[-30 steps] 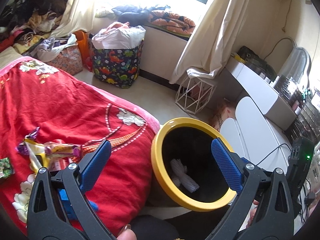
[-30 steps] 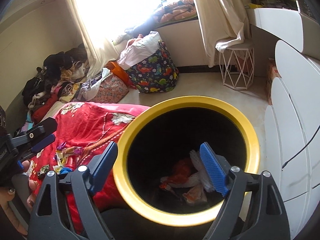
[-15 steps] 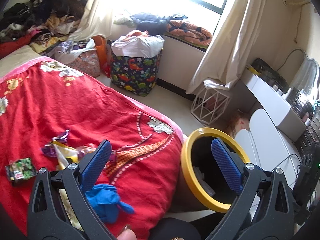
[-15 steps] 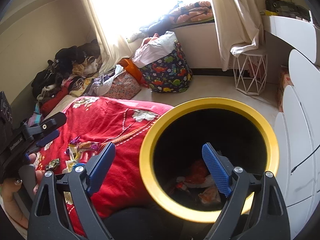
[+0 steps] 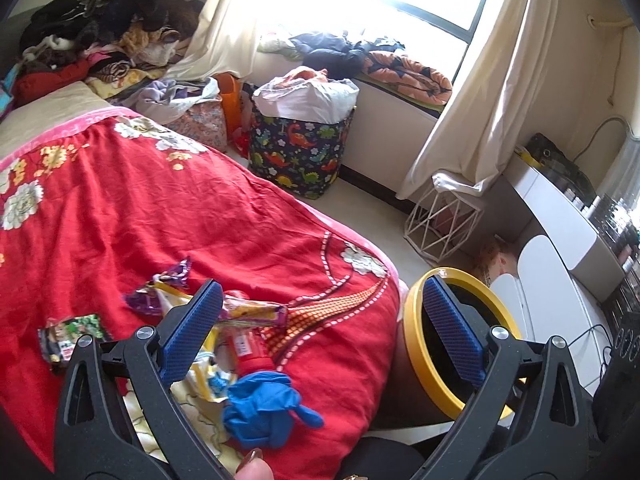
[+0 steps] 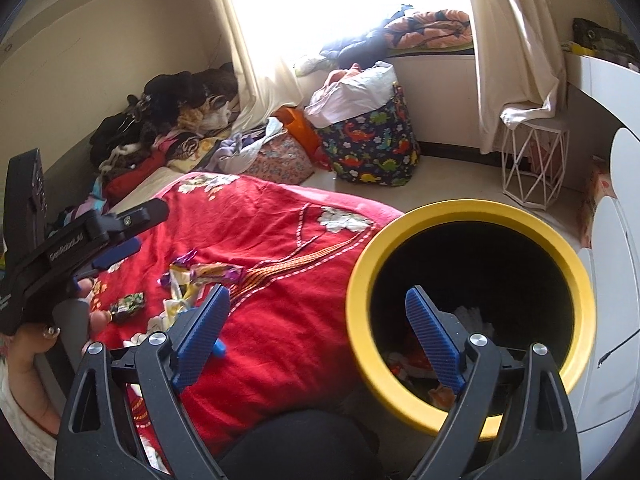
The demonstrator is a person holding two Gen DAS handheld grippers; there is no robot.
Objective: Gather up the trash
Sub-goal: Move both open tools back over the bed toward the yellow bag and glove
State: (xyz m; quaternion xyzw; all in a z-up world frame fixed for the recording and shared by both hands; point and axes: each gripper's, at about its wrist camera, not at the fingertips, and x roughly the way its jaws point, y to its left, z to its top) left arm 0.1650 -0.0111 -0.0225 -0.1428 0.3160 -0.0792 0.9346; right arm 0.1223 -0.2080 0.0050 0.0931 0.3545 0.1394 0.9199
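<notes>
A person clears litter off a bed with a red blanket (image 5: 248, 216), both tools empty. The left gripper (image 5: 320, 328) hangs with its jaws wide over the pile: a crumpled blue glove (image 5: 260, 404) lies just below and between the jaws, a red tube (image 5: 248, 354) and a purple-and-yellow wrapper (image 5: 240, 314) just ahead of them, a small green packet (image 5: 74, 334) off to its left. The right gripper (image 6: 316, 336), jaws equally wide and holding nothing, straddles the edge of the bed and the yellow-rimmed bin (image 6: 576, 280), which stands against the bed on that gripper's right side.

The next pick looks best made on the glove, the nearest piece: come down over its bunched middle, close firmly since it is soft, and lift clear of the blanket so no cloth is pinched.

The bin already holds rubbish: something white, probably crumpled paper, and red and orange scraps at the bottom, dim in the shadow.
</notes>
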